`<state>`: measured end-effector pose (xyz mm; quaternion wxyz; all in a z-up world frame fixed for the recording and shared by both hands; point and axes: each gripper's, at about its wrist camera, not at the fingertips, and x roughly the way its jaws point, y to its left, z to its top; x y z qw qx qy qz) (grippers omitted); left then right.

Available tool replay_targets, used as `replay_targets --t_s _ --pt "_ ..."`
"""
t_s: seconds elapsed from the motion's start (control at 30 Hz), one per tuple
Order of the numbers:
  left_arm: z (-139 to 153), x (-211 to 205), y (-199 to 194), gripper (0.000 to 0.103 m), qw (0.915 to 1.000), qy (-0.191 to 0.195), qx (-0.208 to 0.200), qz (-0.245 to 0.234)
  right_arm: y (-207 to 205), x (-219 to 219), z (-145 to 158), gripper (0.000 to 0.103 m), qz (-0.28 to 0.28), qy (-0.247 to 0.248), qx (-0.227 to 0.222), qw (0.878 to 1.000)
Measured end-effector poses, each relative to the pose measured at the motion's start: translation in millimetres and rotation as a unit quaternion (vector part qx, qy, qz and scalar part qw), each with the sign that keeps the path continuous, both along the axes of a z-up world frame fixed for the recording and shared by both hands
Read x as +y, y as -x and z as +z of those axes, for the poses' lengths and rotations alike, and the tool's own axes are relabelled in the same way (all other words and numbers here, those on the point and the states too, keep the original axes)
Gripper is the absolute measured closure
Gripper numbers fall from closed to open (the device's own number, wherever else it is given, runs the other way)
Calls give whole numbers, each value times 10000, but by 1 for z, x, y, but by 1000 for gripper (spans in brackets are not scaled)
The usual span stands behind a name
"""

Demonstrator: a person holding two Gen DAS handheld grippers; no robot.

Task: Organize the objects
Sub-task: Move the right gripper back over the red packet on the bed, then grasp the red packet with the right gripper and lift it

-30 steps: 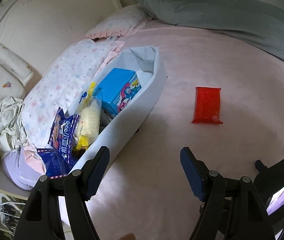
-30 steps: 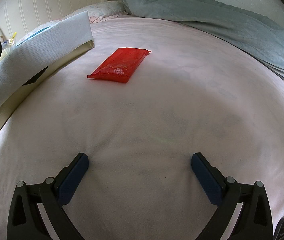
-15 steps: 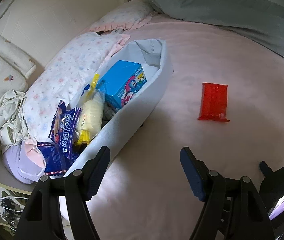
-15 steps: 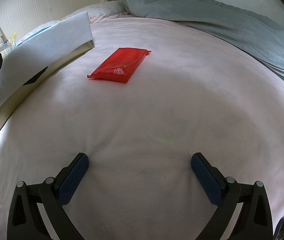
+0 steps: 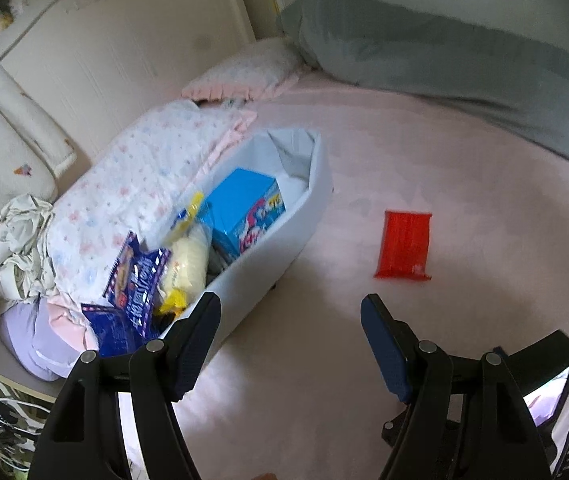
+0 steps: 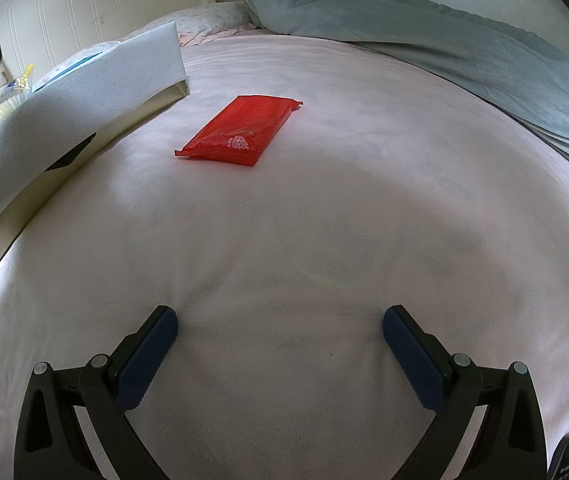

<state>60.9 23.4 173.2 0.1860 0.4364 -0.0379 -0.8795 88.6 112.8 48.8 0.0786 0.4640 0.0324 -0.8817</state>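
A flat red packet (image 5: 405,244) (image 6: 242,131) lies alone on the pink bed sheet, right of a long white bin (image 5: 280,240) (image 6: 64,108). Inside the bin are a blue box (image 5: 244,208), a yellow bag (image 5: 186,264) and dark blue snack packets (image 5: 136,292). My left gripper (image 5: 290,320) hangs open above the sheet by the bin's near wall, nothing between its fingers. My right gripper (image 6: 280,322) is open too, low over the bare sheet, well short of the red packet.
A grey duvet (image 5: 464,76) (image 6: 424,36) runs along the far side of the bed. Floral pillows (image 5: 140,184) and crumpled clothes (image 5: 20,248) lie left of the bin against the white headboard (image 5: 104,52). A phone-like device (image 5: 548,400) shows at lower right.
The left wrist view has lifted and tipped up, so the bin and red packet sit lower in it and more headboard shows. The right wrist view is unchanged.
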Motion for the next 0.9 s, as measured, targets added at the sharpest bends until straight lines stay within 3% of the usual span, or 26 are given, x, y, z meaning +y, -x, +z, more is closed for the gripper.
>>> replay_targets --t_s 0.17,0.27,0.43,0.73,0.9 --pt "16 -4 -8 30 9991 -168 395 53 0 0 0 0 2 -1 0 10000" --pt "25 -12 -16 30 9976 -208 579 332 -2 1 1 0 2 7 1 10000" --pt "28 -22 -22 30 9953 -264 647 668 -4 3 2 0 8 60 -6 10000" --pt "15 -24 -21 30 9904 -1255 514 251 -3 1 2 0 19 2 -14 10000" --pt "21 -20 -29 30 9894 -1248 703 249 3 2 2 0 63 56 -177 9998"
